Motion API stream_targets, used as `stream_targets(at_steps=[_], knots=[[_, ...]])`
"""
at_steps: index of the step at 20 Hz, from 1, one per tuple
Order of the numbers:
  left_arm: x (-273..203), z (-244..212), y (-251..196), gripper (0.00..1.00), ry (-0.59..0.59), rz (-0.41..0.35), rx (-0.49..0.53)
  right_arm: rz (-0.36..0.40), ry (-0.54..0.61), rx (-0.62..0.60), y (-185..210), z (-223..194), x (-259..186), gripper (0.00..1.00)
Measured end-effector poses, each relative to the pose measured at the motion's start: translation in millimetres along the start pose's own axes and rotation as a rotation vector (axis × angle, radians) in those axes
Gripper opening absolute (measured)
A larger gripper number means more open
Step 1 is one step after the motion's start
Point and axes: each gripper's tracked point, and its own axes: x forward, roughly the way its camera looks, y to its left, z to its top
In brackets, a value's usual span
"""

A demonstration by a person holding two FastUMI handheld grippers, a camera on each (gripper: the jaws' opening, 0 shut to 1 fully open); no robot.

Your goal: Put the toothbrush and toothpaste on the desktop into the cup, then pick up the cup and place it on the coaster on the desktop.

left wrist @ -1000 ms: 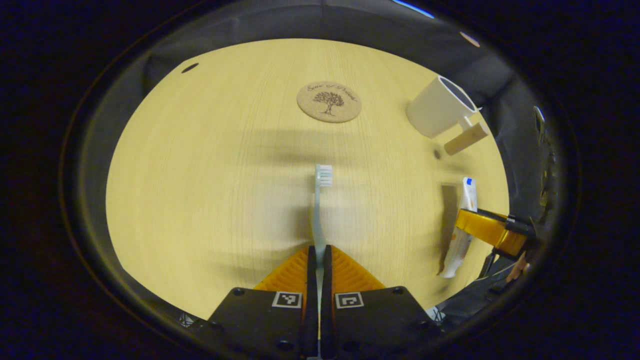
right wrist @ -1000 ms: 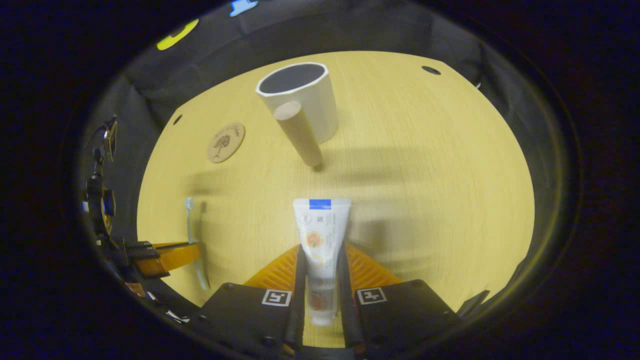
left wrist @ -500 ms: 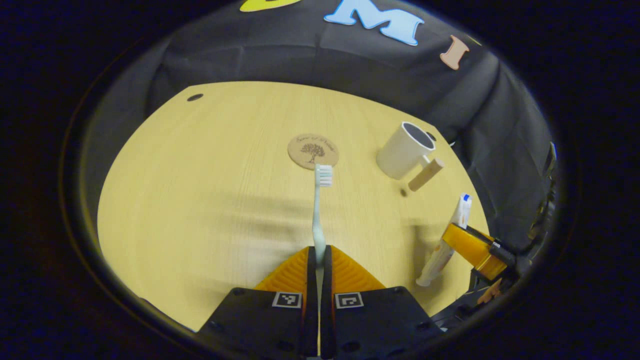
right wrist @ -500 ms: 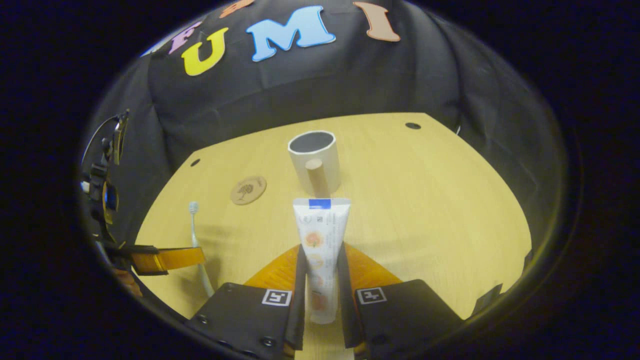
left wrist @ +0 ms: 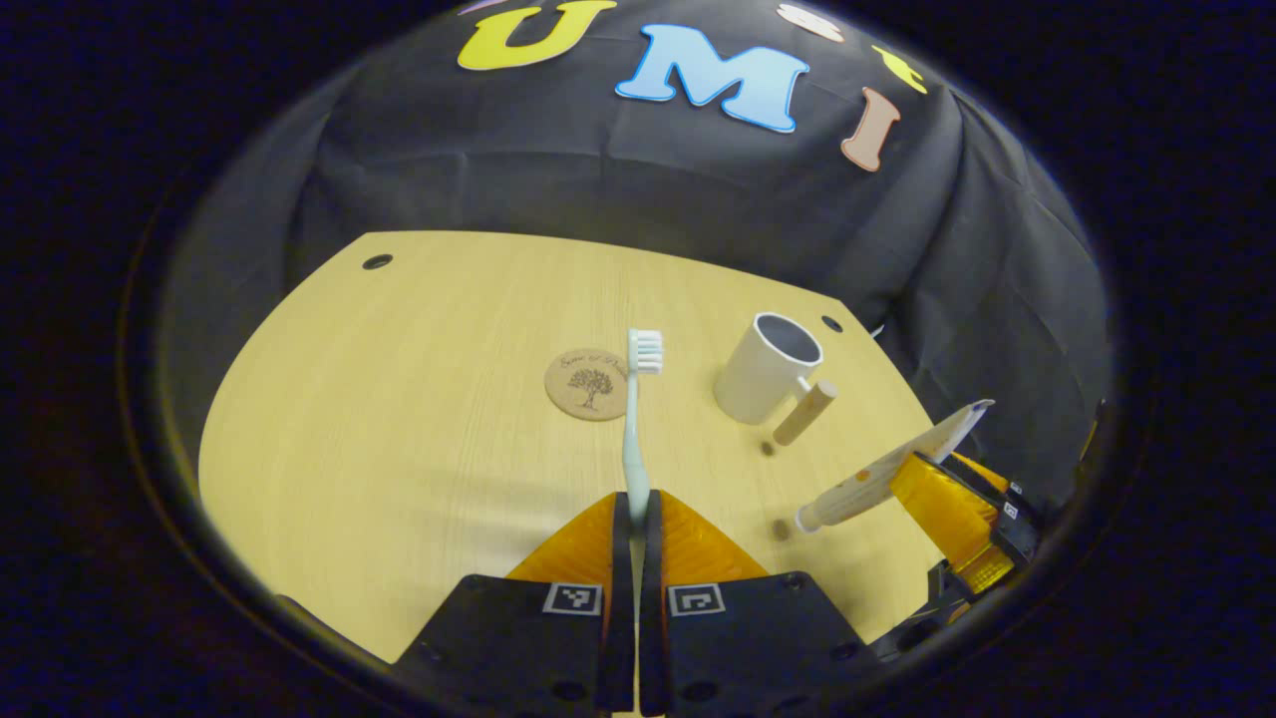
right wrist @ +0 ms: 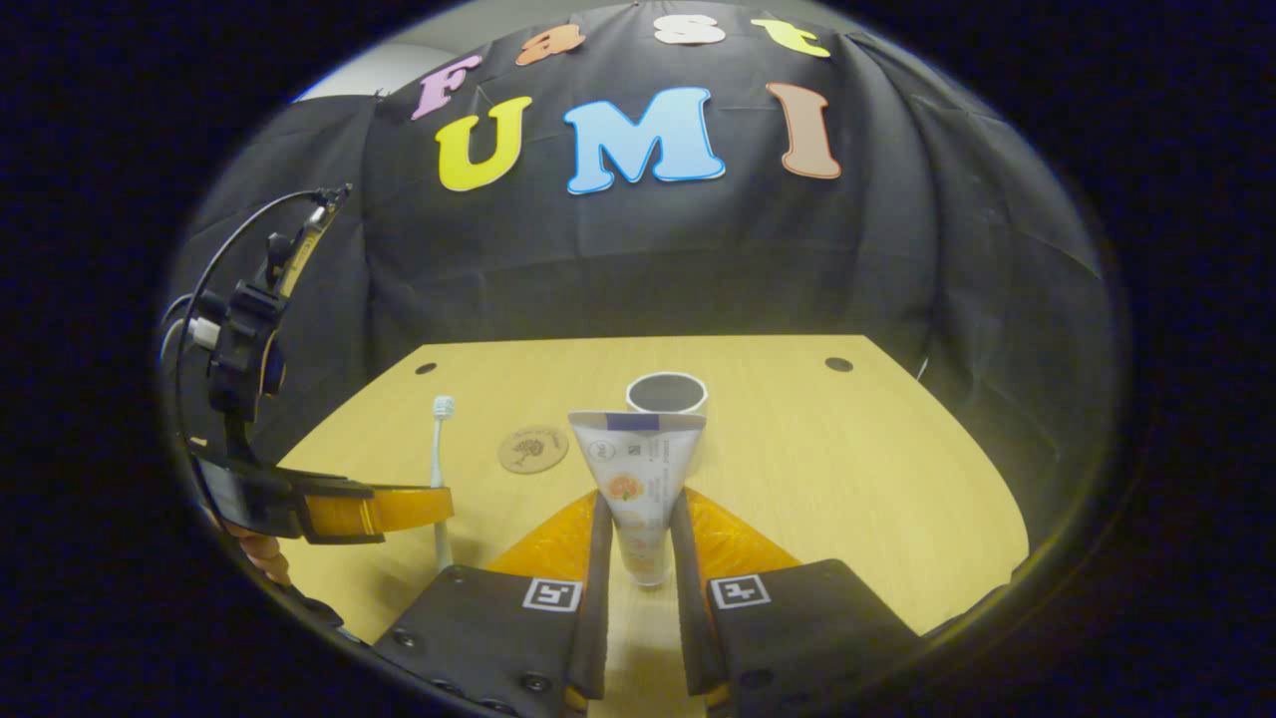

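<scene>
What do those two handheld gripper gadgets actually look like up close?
Each has two flat fingers on black blocks, and each block carries a small square black-and-white marker. In the left gripper view, the left gripper has ribbed wedge-shaped fingers. In the right gripper view, the right gripper is built the same; farther off there, the left one shows a black body with a thin black cable looping above it.
</scene>
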Motion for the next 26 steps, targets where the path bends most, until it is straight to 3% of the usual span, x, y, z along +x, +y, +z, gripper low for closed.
stream_targets(at_steps=[10, 15, 19, 26], knots=[[-21, 117, -30, 0.10, -0.237, -0.102, 0.018, -0.009, -0.183, 0.008, 4, 129, 10, 0.34], [-23, 159, -44, 0.10, -0.334, -0.175, 0.043, -0.039, -0.226, 0.017, 3, 166, 44, 0.33], [-23, 172, -49, 0.10, -0.378, -0.213, 0.072, -0.079, -0.200, -0.007, -8, 161, 79, 0.33], [-23, 195, -52, 0.10, -0.460, -0.271, 0.076, -0.098, -0.010, 0.009, -19, 97, 144, 0.33]])
